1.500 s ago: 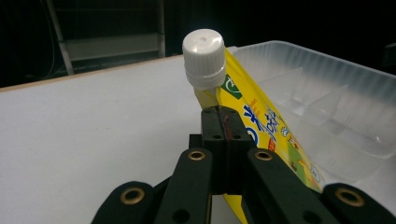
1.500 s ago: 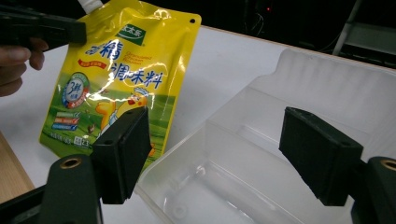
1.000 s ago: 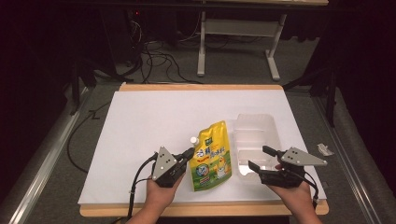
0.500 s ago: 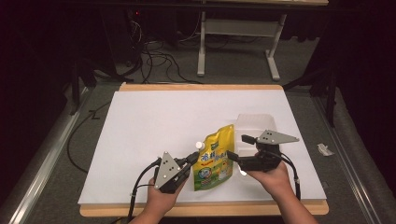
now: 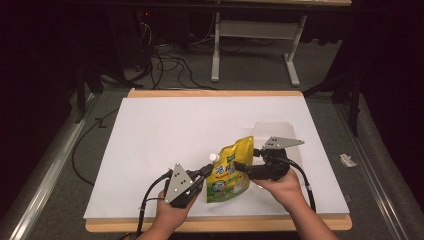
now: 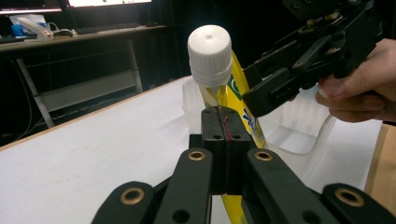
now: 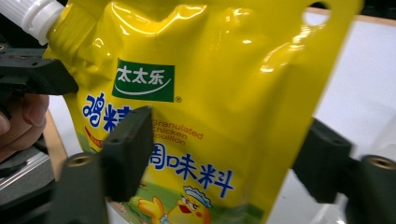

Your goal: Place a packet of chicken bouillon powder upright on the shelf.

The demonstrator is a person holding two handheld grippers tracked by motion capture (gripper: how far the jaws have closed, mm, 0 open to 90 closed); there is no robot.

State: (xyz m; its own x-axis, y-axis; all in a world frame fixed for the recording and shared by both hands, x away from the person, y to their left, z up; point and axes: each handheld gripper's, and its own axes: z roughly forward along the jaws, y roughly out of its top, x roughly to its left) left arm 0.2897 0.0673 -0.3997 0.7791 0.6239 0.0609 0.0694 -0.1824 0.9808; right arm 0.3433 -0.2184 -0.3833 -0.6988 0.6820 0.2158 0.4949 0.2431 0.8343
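Observation:
A yellow seasoning pouch (image 5: 231,170) with a white screw cap (image 5: 213,157) stands upright near the table's front edge. My left gripper (image 5: 204,172) is shut on the pouch's edge just under the cap (image 6: 210,51), its jaws pressed together (image 6: 225,135). From the right, my right gripper (image 5: 246,167) reaches the pouch's face. In the right gripper view its jaws stand open (image 7: 224,158), one fingertip (image 7: 128,149) in front of the printed pouch (image 7: 210,70) and the other past its right edge. The right gripper's fingertip (image 6: 275,91) sits beside the pouch in the left gripper view.
A clear plastic tub (image 5: 280,131) stands on the white table top (image 5: 165,130) just behind the right gripper. It also shows behind the pouch as a clear tub (image 6: 299,126). A small scrap (image 5: 347,160) lies off the table's right side.
My right gripper has swung left from the clear tub to the pouch. The left gripper has raised the pouch more upright and shifted slightly.

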